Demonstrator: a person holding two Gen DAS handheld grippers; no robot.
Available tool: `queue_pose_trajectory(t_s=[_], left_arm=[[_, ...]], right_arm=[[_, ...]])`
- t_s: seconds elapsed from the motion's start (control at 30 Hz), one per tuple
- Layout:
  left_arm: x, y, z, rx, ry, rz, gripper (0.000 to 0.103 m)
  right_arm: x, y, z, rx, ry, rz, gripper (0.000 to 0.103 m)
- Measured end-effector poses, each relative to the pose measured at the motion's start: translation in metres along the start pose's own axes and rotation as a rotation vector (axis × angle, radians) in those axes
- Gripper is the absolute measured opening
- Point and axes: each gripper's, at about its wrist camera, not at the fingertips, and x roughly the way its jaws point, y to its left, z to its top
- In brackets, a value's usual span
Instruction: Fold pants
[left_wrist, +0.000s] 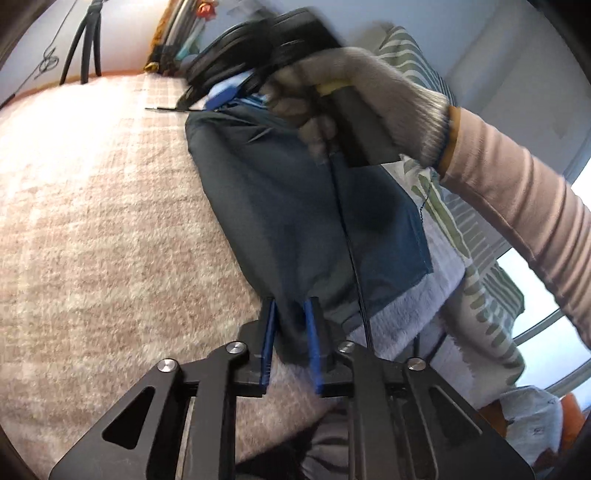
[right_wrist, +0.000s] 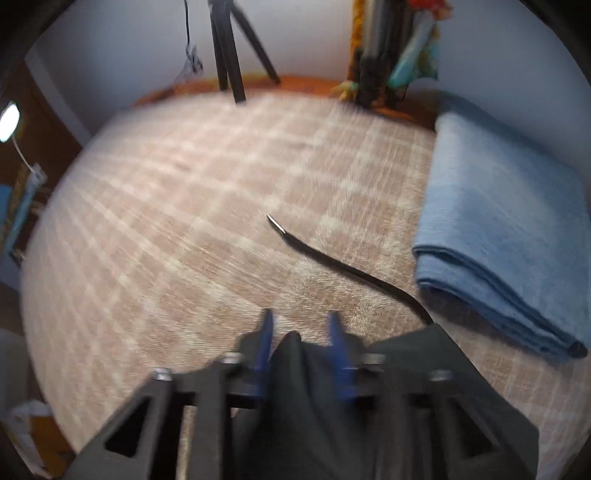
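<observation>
A: So where are the pants (left_wrist: 303, 206) rn?

B: Dark, lying on the pink checked blanket (left_wrist: 110, 221), stretched between both tools.

A: Left gripper (left_wrist: 291, 314)?

B: Nearly closed, blue pads pinching a bunch of the fabric at the near end.

A: Right gripper (right_wrist: 301, 328)?

B: Jaws partway open, dark cloth bunched between them. Too blurry to tell if the pads press on it. Gloved hand (left_wrist: 354, 96) holds that tool over the far end.

A: Anything else nearby?

B: Folded blue towel (right_wrist: 509, 229) beside it, black cord (right_wrist: 343, 266) on the blanket.
</observation>
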Motion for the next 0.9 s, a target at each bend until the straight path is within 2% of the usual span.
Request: queue_pose_trajectory(t_s=[0.07,0.17,0.27,0.37,0.43,0.47,0.53,0.63,0.7,0.9], left_arm=[[-0.004,0.000,-0.002,-0.001,0.018,-0.011,0.017],[-0.018,0.002,-0.002,0.026,0.017,0.014,0.024],[-0.029,0.010,0.004,0.001,-0.010,0.030,0.038],[-0.036,0.021,0.018,-0.041,-0.039,0.029,0.045],[-0.041,0.031,0.030,-0.066,-0.063,0.030,0.054],[-0.040,0.034,0.036,-0.080,-0.067,0.026,0.057],[-0.031,0.035,0.044,-0.106,-0.054,0.003,0.057],[-0.013,0.040,0.059,-0.139,-0.019,-0.021,0.057],[-0.001,0.042,0.068,-0.133,-0.011,-0.005,0.057],[0.035,0.050,0.077,-0.203,0.048,-0.061,0.057]], right_arm=[[-0.025,-0.004,-0.006,-0.004,-0.052,0.001,0.039],[-0.065,-0.020,-0.023,0.056,-0.121,0.009,0.048],[-0.109,-0.037,-0.058,0.097,-0.187,0.027,0.061],[-0.141,-0.052,-0.095,0.129,-0.208,0.013,0.067],[-0.160,-0.064,-0.122,0.171,-0.229,0.014,0.079],[-0.167,-0.068,-0.133,0.190,-0.242,0.012,0.084],[-0.178,-0.084,-0.160,0.239,-0.257,0.007,0.086],[-0.179,-0.114,-0.193,0.332,-0.235,0.014,0.089],[-0.175,-0.133,-0.209,0.391,-0.216,0.023,0.090],[-0.137,-0.173,-0.233,0.507,-0.169,0.190,0.093]])
